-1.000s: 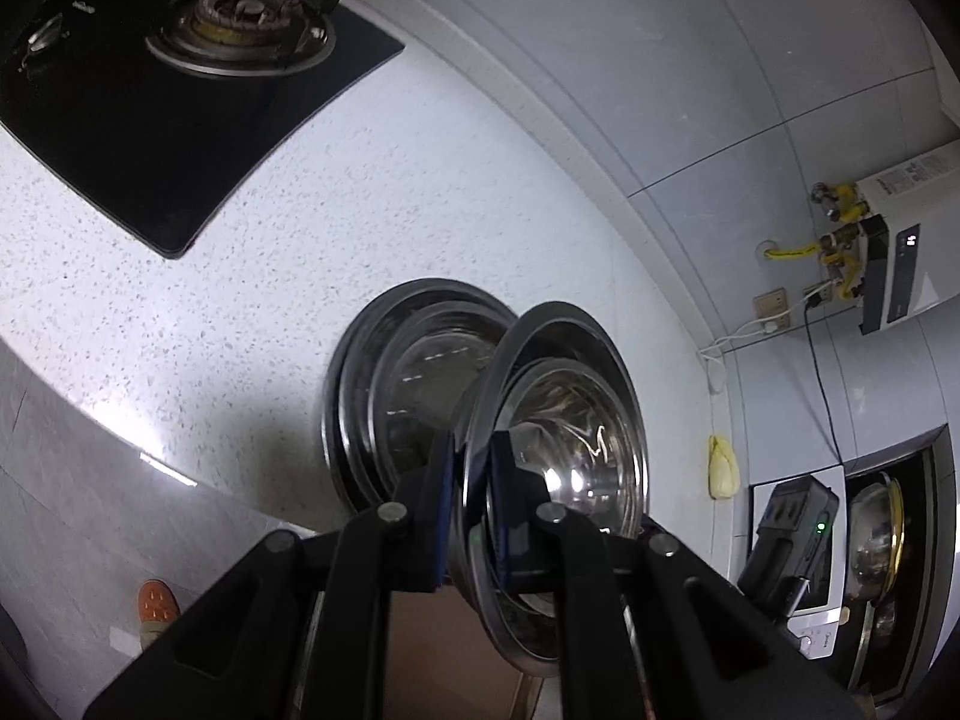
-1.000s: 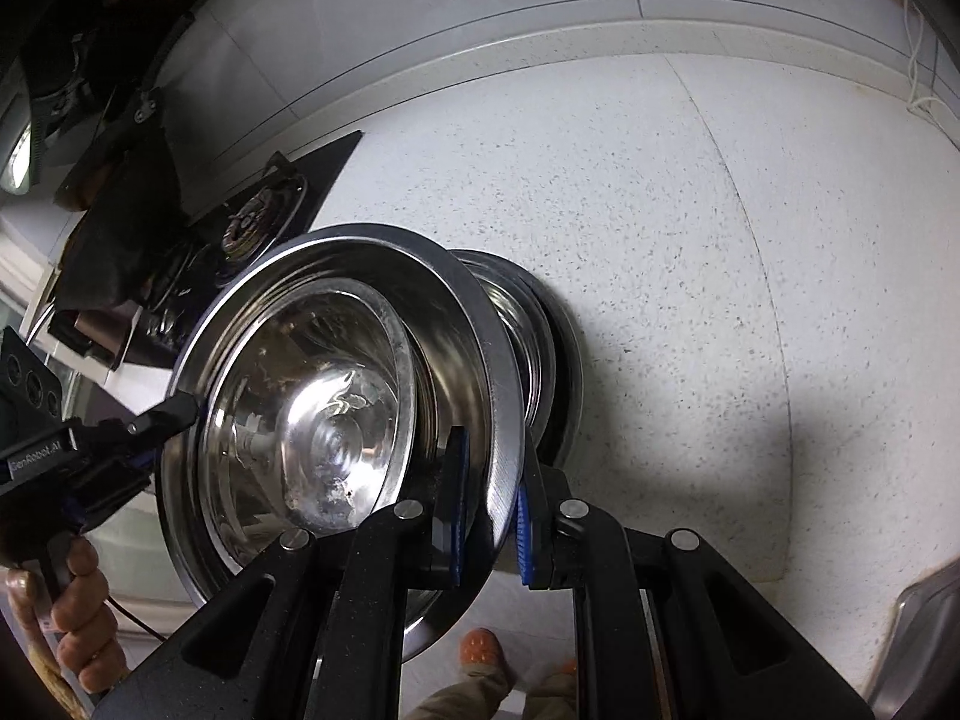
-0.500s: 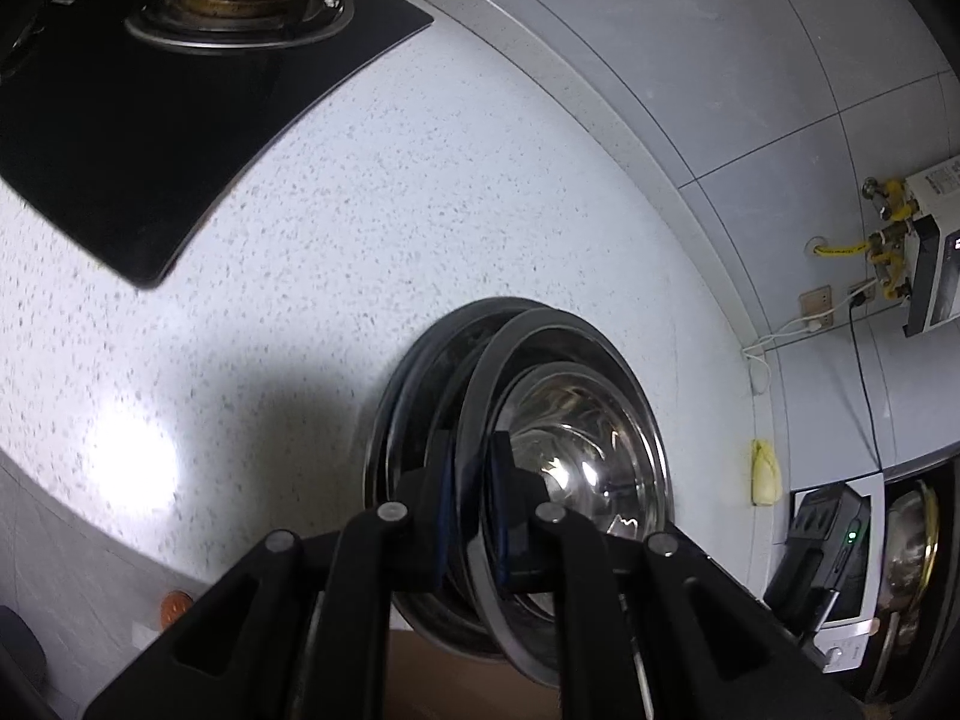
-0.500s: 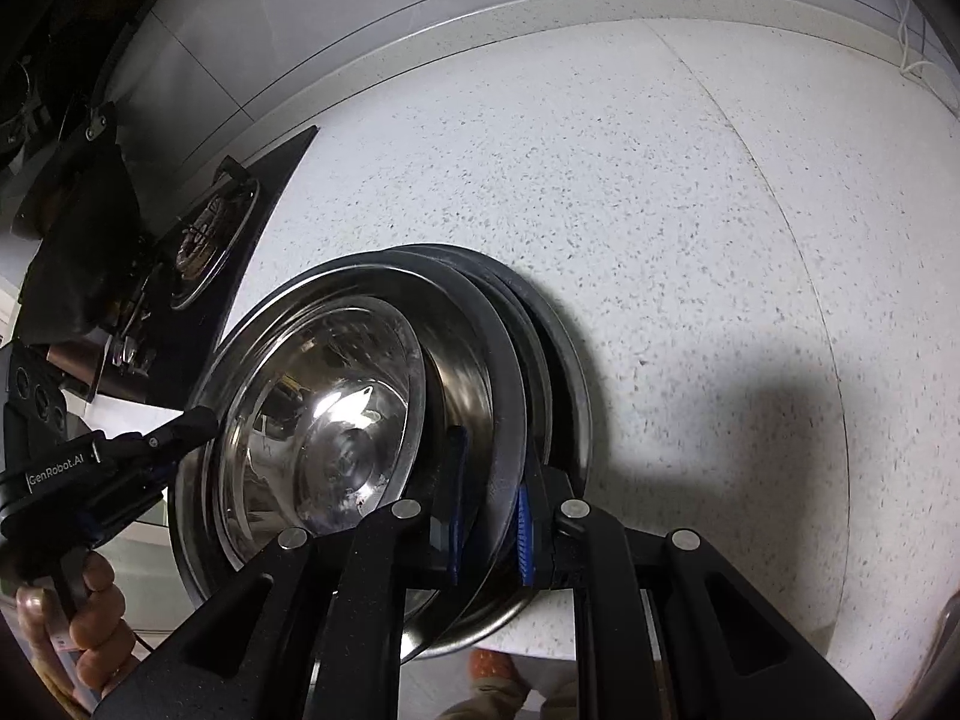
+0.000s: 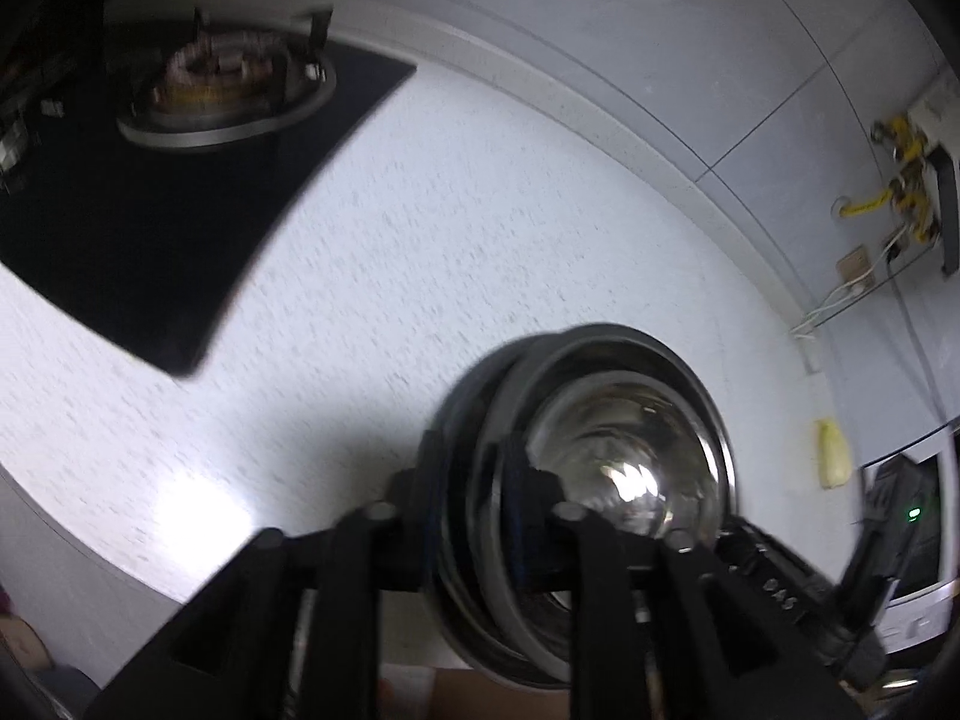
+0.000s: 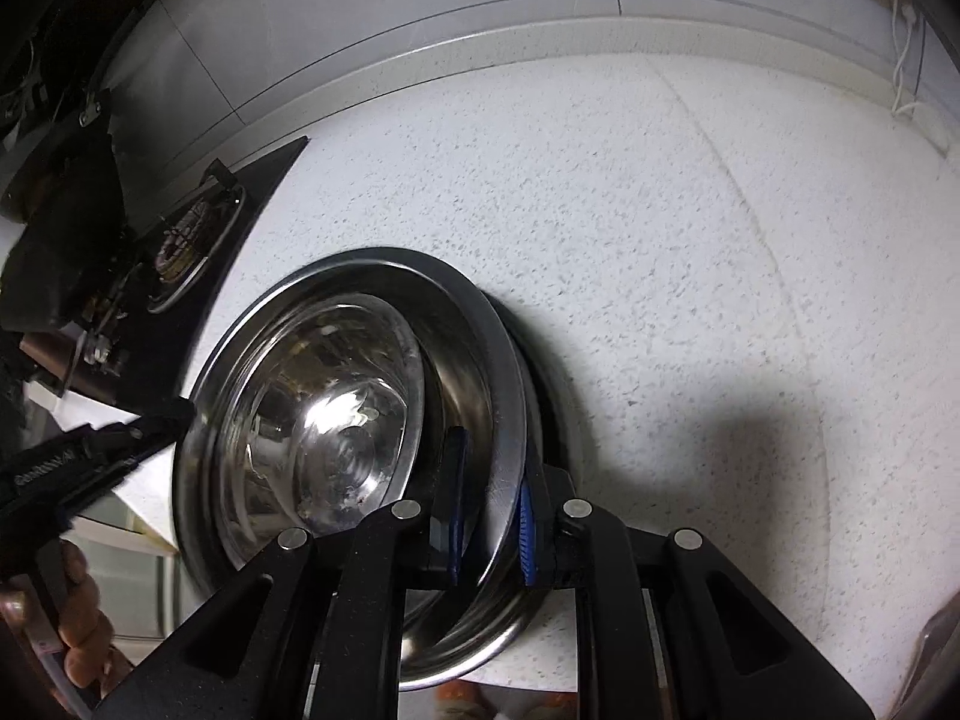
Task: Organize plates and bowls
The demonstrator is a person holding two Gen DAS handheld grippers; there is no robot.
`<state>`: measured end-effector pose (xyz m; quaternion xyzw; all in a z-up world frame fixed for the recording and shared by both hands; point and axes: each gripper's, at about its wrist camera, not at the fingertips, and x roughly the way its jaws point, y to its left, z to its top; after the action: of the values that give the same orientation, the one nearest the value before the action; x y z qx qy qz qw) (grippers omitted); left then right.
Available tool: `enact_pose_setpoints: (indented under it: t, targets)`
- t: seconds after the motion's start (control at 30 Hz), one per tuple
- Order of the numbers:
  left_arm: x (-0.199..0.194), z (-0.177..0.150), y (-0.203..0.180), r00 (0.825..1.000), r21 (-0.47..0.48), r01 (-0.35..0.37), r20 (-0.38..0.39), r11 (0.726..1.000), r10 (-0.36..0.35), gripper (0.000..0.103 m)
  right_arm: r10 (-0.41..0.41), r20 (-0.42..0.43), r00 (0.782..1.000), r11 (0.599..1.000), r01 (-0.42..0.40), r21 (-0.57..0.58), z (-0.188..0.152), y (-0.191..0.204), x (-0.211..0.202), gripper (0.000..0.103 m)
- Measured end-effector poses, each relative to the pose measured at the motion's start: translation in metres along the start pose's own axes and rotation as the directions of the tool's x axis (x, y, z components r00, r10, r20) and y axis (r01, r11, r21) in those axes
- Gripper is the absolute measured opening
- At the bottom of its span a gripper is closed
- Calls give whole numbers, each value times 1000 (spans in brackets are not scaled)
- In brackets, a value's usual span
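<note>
1. Since a second ago the steel plate (image 6: 360,420) both grippers carry has dropped onto the stacked plates (image 6: 531,420) underneath; the gap that showed behind it is basically gone.
2. Left gripper (image 5: 480,516) and right gripper (image 6: 489,531) each pinch the plate's rim, which sits right between the jaws, on opposite edges.
3. Step looks like nesting this plate on the pile on the speckled countertop (image 6: 660,240). Next up, I'd guess: settle it flush, then spread both jaws together.
4. It's round, so no real long axis; its hollow side faces up.
</note>
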<state>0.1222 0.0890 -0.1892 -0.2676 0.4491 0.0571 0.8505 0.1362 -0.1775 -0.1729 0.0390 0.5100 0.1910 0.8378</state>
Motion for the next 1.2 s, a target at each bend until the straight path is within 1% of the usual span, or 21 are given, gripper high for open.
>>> enact_pose_setpoints:
  t: [0.1,0.17,0.23,0.33,0.4,0.5,0.6,0.67,0.77,0.87,0.97,1.03,1.1,1.2]
  targets:
    - [-11,-1,-4,998,49,-41,54,998,38,28,-1,9,1000,1000,1,15,0,-3,-1,14]
    - [-16,-1,-6,997,62,-46,59,997,42,28,-9,17,1000,1000,9,10,-1,-3,-4,14]
    - [-23,-3,-7,996,77,-53,70,996,47,29,-27,32,999,1000,27,-10,-2,2,-9,16]
    - [-38,-7,-12,991,122,-101,104,987,88,29,-56,61,997,998,58,-29,-3,9,-20,24]
    - [-50,-12,-15,986,143,-119,131,982,101,29,-77,83,994,996,80,-32,-4,13,-28,35]
    - [-67,-17,-16,980,158,-146,157,977,121,29,-96,116,989,995,100,-29,-10,20,-47,42]
    - [-83,-25,-20,980,170,-145,157,975,118,29,-108,116,987,994,111,-17,-16,25,-64,47]
    - [-93,-31,-24,980,188,-151,158,971,122,29,-104,108,989,994,106,-6,-21,29,-76,47]
    - [-108,-41,-29,977,219,-164,174,962,127,29,-111,118,987,994,112,-7,-29,31,-91,47]
    - [-124,-52,-30,978,233,-142,184,962,100,29,-120,145,982,993,122,-2,-37,29,-108,47]
    - [-138,-61,-30,977,247,-136,196,959,88,29,-149,183,972,989,149,14,-45,22,-126,47]
    - [-147,-66,-30,977,261,-120,202,958,67,29,-177,208,962,984,175,27,-50,15,-138,48]
    - [-157,-71,-30,977,272,-114,207,955,58,29,-206,235,950,978,203,38,-53,8,-149,54]
    - [-165,-75,-31,977,290,-104,209,951,43,29,-222,266,938,975,215,55,-58,2,-166,60]
